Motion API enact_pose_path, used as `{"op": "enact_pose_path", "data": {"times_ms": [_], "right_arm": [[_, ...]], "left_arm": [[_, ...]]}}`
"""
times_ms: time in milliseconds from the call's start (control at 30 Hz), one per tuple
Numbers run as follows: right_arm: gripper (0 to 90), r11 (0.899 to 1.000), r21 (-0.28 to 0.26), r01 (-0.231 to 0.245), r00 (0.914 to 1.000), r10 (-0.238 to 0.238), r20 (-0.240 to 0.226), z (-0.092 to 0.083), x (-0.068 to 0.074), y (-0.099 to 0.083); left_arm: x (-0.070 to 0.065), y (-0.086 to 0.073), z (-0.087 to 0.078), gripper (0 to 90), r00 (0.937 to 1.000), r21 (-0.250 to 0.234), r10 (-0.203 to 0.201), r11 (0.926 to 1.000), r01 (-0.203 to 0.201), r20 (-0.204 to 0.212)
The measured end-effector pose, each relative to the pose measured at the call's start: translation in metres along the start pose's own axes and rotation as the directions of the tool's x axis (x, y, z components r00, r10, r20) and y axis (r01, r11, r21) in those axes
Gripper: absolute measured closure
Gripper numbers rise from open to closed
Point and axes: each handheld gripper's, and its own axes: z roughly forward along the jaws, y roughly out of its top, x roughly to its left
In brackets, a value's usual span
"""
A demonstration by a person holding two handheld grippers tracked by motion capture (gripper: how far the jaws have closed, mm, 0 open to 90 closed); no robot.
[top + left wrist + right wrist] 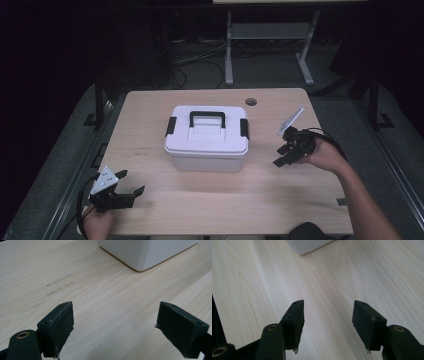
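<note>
You had a light wooden table point(150, 115) under the work, with a round cable hole point(251, 102) near its far edge and a few faint scuff marks point(142, 151) on its left part. Beyond it stood a white desk frame point(265, 40), and dark cables point(200, 65) trailed across the grey floor point(350, 107).

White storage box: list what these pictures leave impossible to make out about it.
- Contents: the lid sits on the white box in the high view, covering the inside.
- Far wall and underside: hidden by the box's own body in the high view.
- Latches: too small in the high view to tell whether they are clipped.
- Upper part: in the left gripper view, the top edge cuts off everything above the lower corner.
</note>
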Motion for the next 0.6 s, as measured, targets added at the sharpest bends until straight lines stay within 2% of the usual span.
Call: {"op": "enact_pose_path", "data": {"times_ms": [600], "right_arm": [[42.0, 1.000, 0.003, -0.023, 0.9997, 0.023, -0.004, 0.005, 0.004, -0.020]], "left_arm": [[0.000, 0.002, 0.004, 13.4, 0.9999, 0.006, 0.004, 1.0000, -0.004, 0.010]]}}
